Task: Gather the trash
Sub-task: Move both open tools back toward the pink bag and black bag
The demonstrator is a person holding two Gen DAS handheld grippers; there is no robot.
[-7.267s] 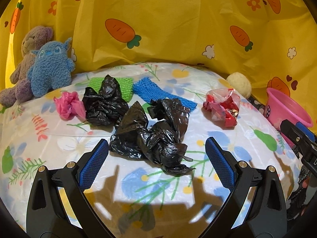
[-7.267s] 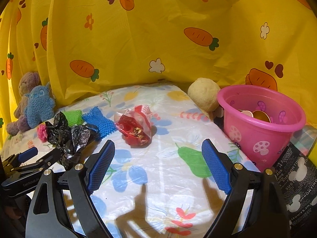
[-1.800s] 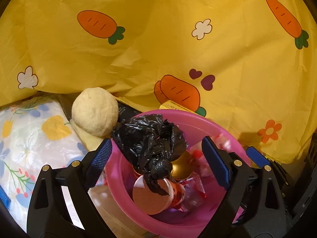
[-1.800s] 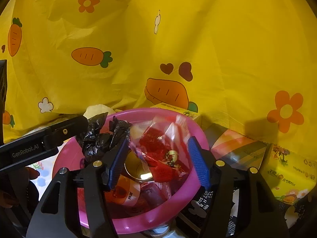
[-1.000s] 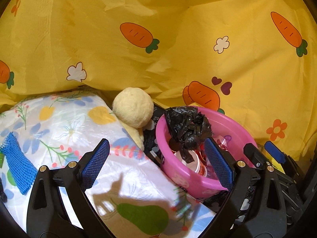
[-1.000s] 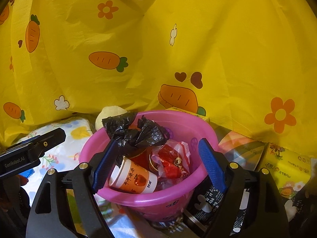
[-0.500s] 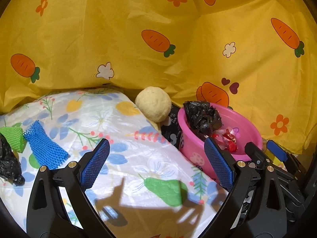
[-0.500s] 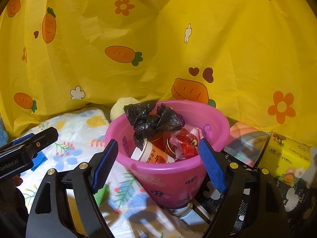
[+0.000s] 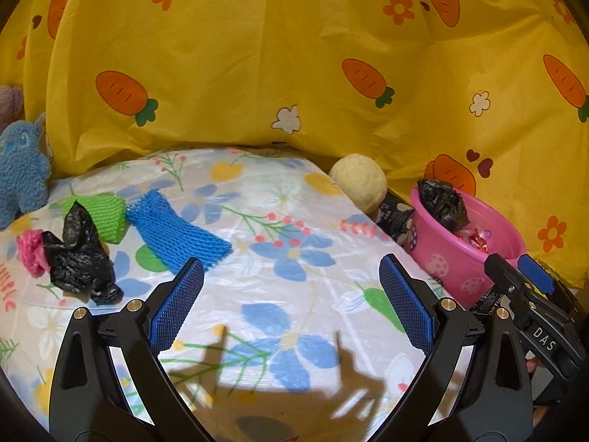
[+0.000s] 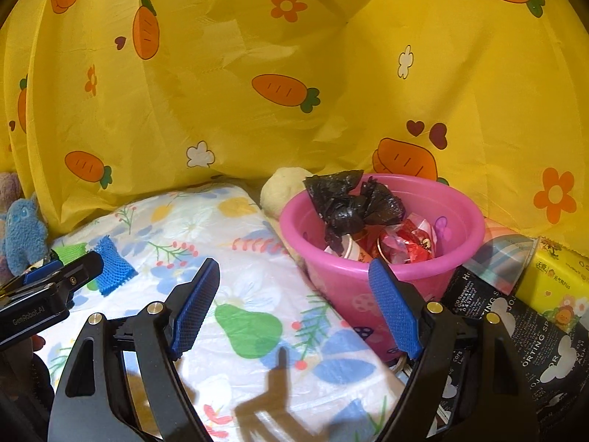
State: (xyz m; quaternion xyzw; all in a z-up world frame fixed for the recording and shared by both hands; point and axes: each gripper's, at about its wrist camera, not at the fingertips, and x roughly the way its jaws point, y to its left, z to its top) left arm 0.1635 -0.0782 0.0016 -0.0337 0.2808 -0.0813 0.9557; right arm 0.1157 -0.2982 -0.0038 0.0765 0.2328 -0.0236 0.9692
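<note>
Left wrist view: the left gripper [image 9: 291, 309] stands released and empty over the near middle of the flowered table cover [image 9: 279, 221]. A moment ago it hung beside the pink bucket [image 9: 456, 269]; now the bucket sits off the cover's right edge, with one black bag [image 9: 441, 202] poking above its rim. So that bag is delivered, and the camera faces what is left. Near the left edge lie a crumpled black plastic bag [image 9: 79, 261] and, touching it on the left, a pink plastic wad [image 9: 31, 252]. The bag is a lump with one peak rising toward the far side; its long axis runs roughly near to far. The blue foam net [image 9: 176, 234] lies flat, its long axis slanting from far left to near right; the green foam net [image 9: 106, 213] touches its far end. A blue plush toy [image 9: 20, 180] sits at the far left corner, a cream ball [image 9: 359, 182] by the far right corner.

Right wrist view: the right gripper [image 10: 294, 309] is also released, nothing between its pads. It has drawn back from the bucket [image 10: 383, 276], which now shows whole, holding a black bag [image 10: 353, 206], red wrappers [image 10: 405, 245] and a paper cup. The left gripper [image 10: 55, 287] shows at the left edge. My guess is that the black bag by the left edge comes next.
</note>
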